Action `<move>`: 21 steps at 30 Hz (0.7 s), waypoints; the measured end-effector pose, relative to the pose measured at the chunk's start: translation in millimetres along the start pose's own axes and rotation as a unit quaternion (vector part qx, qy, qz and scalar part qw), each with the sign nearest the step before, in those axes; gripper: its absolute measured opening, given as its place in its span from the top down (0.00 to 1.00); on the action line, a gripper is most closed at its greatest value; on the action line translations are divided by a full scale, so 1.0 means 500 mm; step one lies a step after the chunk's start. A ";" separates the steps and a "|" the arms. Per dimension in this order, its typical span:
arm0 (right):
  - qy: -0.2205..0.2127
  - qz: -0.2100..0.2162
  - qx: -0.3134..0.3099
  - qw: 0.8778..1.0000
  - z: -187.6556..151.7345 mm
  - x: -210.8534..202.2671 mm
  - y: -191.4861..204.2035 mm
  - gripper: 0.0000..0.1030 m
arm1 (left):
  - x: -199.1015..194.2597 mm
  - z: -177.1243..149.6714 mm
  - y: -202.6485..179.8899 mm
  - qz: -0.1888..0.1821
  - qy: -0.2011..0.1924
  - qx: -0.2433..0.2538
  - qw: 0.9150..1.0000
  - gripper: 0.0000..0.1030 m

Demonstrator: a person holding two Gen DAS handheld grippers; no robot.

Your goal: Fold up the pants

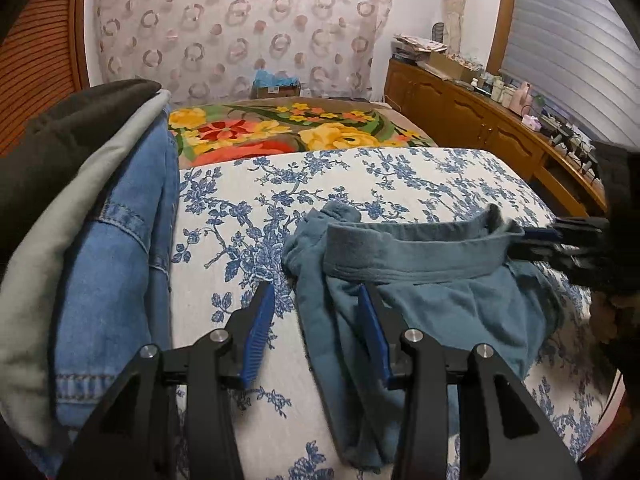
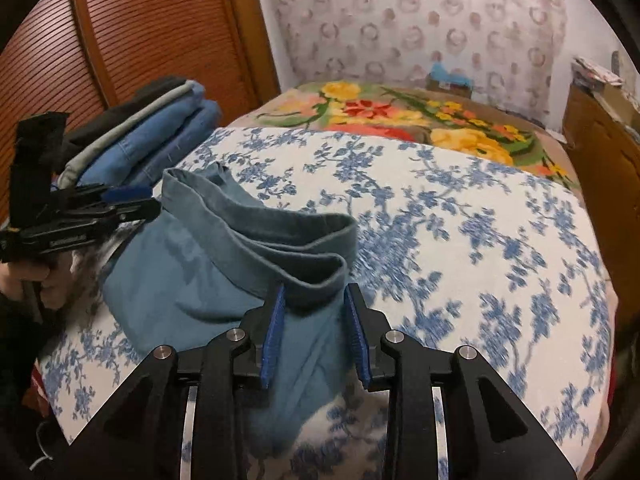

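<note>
Teal pants (image 1: 432, 280) lie bunched on the blue-flowered bedspread (image 1: 360, 184), waistband raised. My left gripper (image 1: 316, 300) is open, its jaws wide apart over the left edge of the pants, the right finger on the cloth. In the right wrist view the pants (image 2: 192, 272) fill the lower left. My right gripper (image 2: 314, 300) has its jaws around the waistband's near end, with a gap left at the pads. The left gripper also shows in the right wrist view (image 2: 132, 200), at the waistband's far end. The right gripper shows in the left wrist view (image 1: 536, 240), at the waistband's right end.
A stack of folded clothes, denim (image 1: 120, 264) under grey and black pieces, stands at the bed's left. A bright flowered blanket (image 1: 280, 128) lies further back. A wooden cabinet (image 1: 472, 120) with clutter runs along the right. A slatted wooden door (image 2: 140, 40) stands at the left.
</note>
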State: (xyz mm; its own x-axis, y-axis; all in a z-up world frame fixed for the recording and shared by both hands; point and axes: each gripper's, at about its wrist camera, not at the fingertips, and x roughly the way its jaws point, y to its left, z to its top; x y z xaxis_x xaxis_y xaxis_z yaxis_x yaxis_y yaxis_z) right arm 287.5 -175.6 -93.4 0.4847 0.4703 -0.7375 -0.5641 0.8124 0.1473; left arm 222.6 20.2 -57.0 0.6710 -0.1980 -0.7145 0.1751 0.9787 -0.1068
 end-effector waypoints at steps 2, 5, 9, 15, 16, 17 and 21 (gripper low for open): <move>-0.004 0.021 0.001 1.000 0.009 0.005 -0.004 0.93 | -0.008 -0.005 -0.001 -0.003 -0.001 0.000 1.000 0.59; -0.025 0.027 0.021 0.999 0.028 0.002 -0.009 0.96 | -0.020 -0.013 -0.004 -0.011 -0.003 -0.004 1.000 0.59; -0.056 -0.023 0.044 0.997 0.044 -0.006 -0.014 0.97 | -0.033 -0.031 -0.013 -0.022 -0.002 -0.008 1.000 0.59; -0.039 -0.055 0.047 0.997 0.037 -0.004 -0.011 0.96 | -0.050 -0.062 -0.012 -0.029 0.003 -0.012 0.999 0.59; -0.041 -0.050 0.047 0.997 0.034 -0.011 -0.010 0.95 | -0.053 -0.066 -0.011 -0.029 0.004 -0.013 0.999 0.59; -0.041 -0.052 0.046 0.997 0.032 -0.020 -0.008 0.91 | -0.056 -0.070 -0.012 -0.029 0.004 -0.013 0.999 0.59; -0.040 -0.064 0.036 0.997 0.001 -0.062 0.011 0.80 | -0.075 -0.089 -0.016 -0.039 -0.001 -0.012 0.999 0.59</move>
State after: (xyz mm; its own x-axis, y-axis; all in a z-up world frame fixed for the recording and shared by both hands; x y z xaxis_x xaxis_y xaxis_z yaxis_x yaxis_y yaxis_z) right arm 269.8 -185.4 -69.6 0.6024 0.3845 -0.6995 -0.4459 0.8890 0.1047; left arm 164.1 22.1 -59.9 0.6570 -0.2732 -0.7027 0.2087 0.9615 -0.1787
